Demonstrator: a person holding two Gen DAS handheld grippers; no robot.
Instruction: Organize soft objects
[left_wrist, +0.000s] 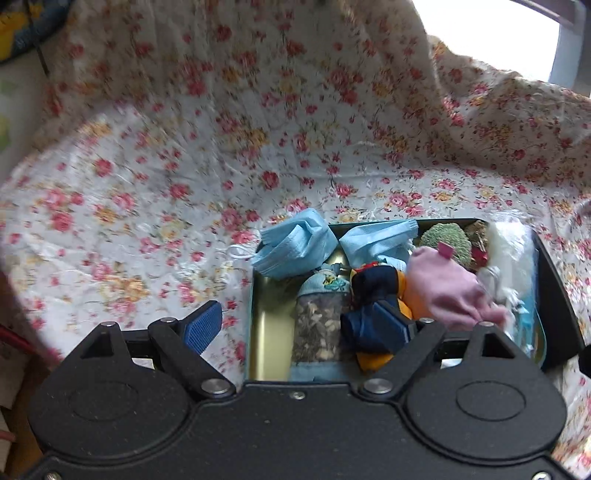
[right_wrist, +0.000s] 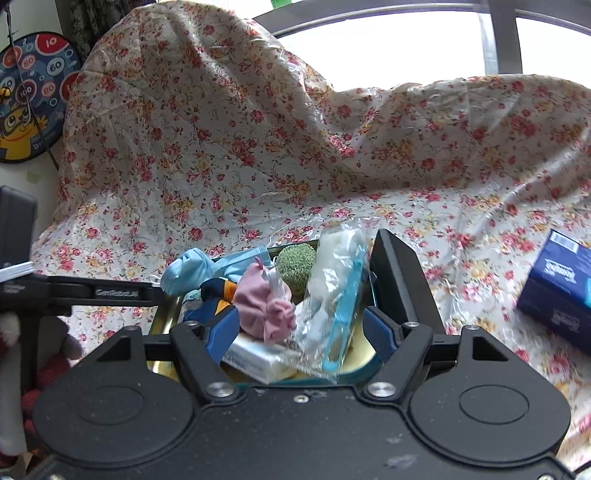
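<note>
1. The left tool (left_wrist: 301, 325) stood open above the tin (left_wrist: 258, 325), gripping nothing.
2. The right tool (right_wrist: 299, 332) was also open, its pads apart from the clear packet (right_wrist: 332, 280) between them.
3. Face masks (left_wrist: 291, 247), a pink cloth (left_wrist: 447, 291) and a green ball (left_wrist: 443, 236) filled the tin on the floral-covered bench (left_wrist: 147, 184).

I work in a home: flowered cloth (right_wrist: 258, 147) draped by a window (right_wrist: 388, 48), a toy dartboard (right_wrist: 33, 96) on the wall.
</note>
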